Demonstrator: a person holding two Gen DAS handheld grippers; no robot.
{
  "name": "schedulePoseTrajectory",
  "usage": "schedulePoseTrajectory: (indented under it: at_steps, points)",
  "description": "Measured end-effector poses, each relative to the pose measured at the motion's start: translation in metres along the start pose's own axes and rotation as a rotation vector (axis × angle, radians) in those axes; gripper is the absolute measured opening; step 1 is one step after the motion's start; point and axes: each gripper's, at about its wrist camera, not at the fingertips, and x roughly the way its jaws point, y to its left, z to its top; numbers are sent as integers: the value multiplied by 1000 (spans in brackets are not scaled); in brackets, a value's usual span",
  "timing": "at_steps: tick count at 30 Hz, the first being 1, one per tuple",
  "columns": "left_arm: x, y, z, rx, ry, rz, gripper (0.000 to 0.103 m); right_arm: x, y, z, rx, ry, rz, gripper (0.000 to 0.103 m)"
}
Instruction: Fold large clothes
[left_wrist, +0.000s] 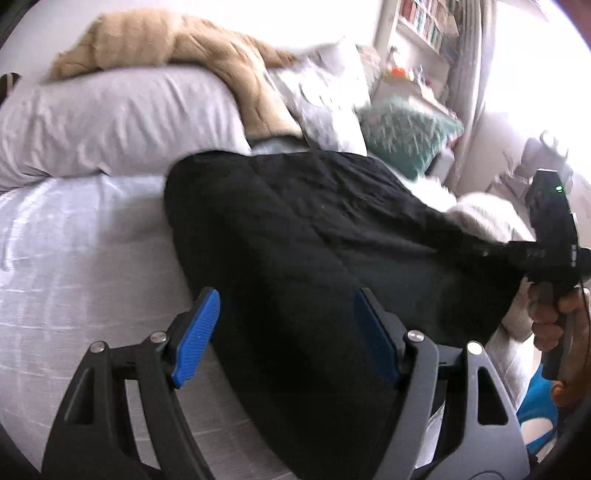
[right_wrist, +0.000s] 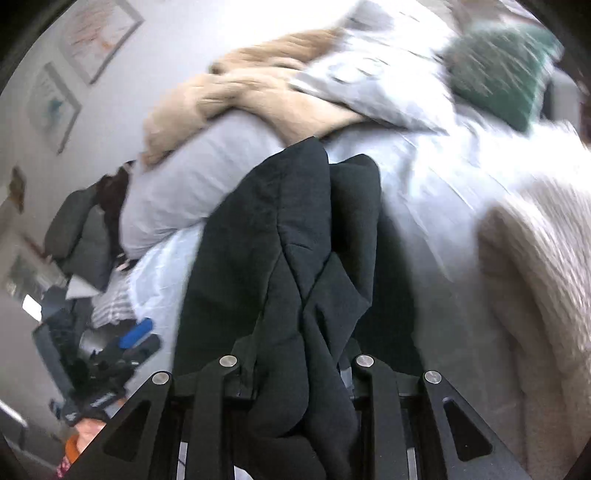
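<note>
We find the black garment (left_wrist: 295, 229) spread on the bed (left_wrist: 74, 240) (pillows behind). The right hand-held gripper (right_wrist: 295, 369) clenches its bunched edge; the left hand-held gripper (left_wrist: 284, 332) stands released above it.

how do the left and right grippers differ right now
The left gripper stands open, its blue pads bare; the right gripper is shut on the black garment, its pads hidden by bunched cloth. The left hovers over the garment lying on the bed. Both point down at it.
</note>
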Motion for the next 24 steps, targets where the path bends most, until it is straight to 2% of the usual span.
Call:
schedulePoseTrajectory:
  at_steps: [1, 3, 6, 7, 10, 14, 17, 20, 24]
  points:
    - [20, -4, -6, 9, 62, -2, 76, 10, -13, -5, 24, 23, -19, 30]
    - [40, -4, -16, -20, 102, -31, 77, 21, -32, -15, 47, 36, -58, 34]
    - [46, -5, -21, -14, 98, -30, 78, 26, -44, -28, 36, 23, -108, 48]
    - [43, -5, -18, -6, 105, -34, 78, 24, -44, -30, 32, 15, -122, 57]
    - [32, -3, -9, 22, 104, -57, 78, 3, -34, -28, 11, -9, -180, 69]
    - [17, 5, 12, 64, 5, -16, 73, -36, 3, -19, -113, -147, -287, 69]
    - [25, 9, 34, 64, -49, 38, 62, -44, 38, -5, -193, -230, -285, 69]
    - [49, 8, 52, 45, -38, 45, 56, -17, 68, 16, -252, -250, -262, 69]
    - [85, -1, 51, 72, 6, 92, 56, 43, 61, 33, -260, -209, -295, 67]
